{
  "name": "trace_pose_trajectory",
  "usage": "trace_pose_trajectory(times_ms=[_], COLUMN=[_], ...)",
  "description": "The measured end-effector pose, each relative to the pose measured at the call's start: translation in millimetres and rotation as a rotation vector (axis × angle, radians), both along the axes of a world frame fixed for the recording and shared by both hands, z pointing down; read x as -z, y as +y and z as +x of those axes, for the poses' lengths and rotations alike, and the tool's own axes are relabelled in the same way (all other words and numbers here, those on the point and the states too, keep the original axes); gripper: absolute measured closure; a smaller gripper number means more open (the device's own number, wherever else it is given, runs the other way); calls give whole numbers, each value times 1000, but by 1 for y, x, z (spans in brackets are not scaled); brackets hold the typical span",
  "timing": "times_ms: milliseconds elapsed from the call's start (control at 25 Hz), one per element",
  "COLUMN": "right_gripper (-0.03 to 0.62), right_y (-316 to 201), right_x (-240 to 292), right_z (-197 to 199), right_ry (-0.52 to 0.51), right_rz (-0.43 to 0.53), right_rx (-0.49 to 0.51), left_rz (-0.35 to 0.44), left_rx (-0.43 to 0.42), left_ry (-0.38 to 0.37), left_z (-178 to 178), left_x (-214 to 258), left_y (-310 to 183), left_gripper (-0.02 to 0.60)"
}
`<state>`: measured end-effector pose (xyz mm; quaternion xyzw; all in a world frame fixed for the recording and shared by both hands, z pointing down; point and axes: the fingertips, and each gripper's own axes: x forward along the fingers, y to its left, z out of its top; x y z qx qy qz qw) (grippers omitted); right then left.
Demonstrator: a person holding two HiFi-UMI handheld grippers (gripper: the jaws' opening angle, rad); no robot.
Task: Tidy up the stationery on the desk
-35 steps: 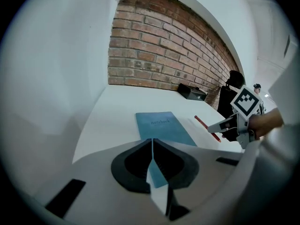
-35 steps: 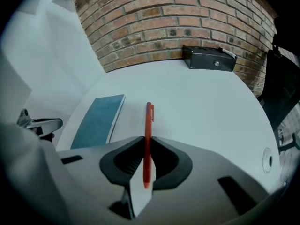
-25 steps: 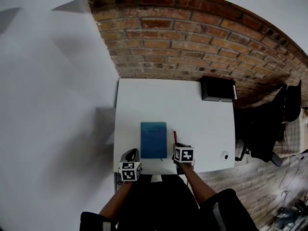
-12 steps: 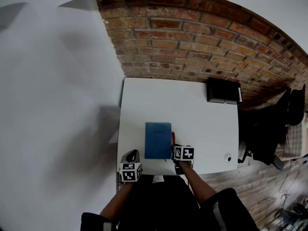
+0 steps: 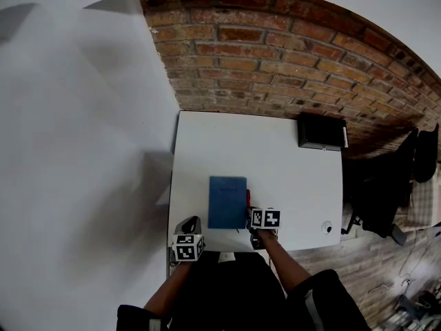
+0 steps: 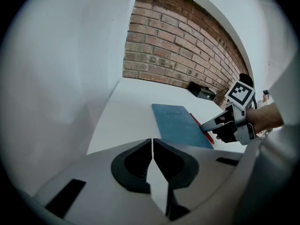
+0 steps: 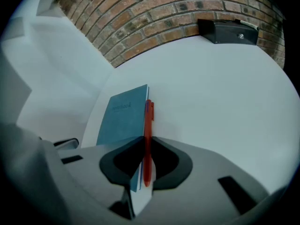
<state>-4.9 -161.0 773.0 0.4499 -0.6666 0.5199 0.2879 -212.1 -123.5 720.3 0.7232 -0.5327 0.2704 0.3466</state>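
A blue notebook (image 5: 227, 201) lies flat on the white desk (image 5: 275, 157), near its front edge. My right gripper (image 5: 252, 212) is shut on a red pen (image 5: 248, 197), which runs along the notebook's right edge. In the right gripper view the red pen (image 7: 148, 125) is pinched between the pads and points away beside the notebook (image 7: 124, 114). My left gripper (image 5: 190, 227) sits at the desk's front left corner, shut and holding nothing. In the left gripper view its closed jaws (image 6: 152, 144) face the notebook (image 6: 180, 124) and the right gripper (image 6: 209, 125).
A black box (image 5: 321, 132) stands at the desk's far right corner against the brick wall. A small round white object (image 5: 326, 227) lies near the front right corner. A dark chair (image 5: 386, 185) stands right of the desk.
My right gripper has shifted slightly left with the red pen, which now lies close against the notebook's right edge. The left gripper has stayed in place.
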Motion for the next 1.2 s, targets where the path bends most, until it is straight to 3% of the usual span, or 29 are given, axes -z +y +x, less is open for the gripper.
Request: trace_pose_trajectory(times_ms=[360,560,800,1200], right_gripper=[530,530,534,550], right_y=[3,-1,4,3], right_x=[3,7,3,3], right_z=[-2,2,6,3], right_ry=[-135,-144,-134,-225], right_rz=[-5,29,5,-31], right_rx=[-50,-80,-95,-132], left_rz=[-18,-21,-20,-31], left_rx=[-4,-12,-12,-10], left_ry=[8,11,13,5], left_z=[5,9,12,11], left_x=[-5,-8,-6,-9], left_y=[4,6,7,12], left_gripper=[560,558,558,558])
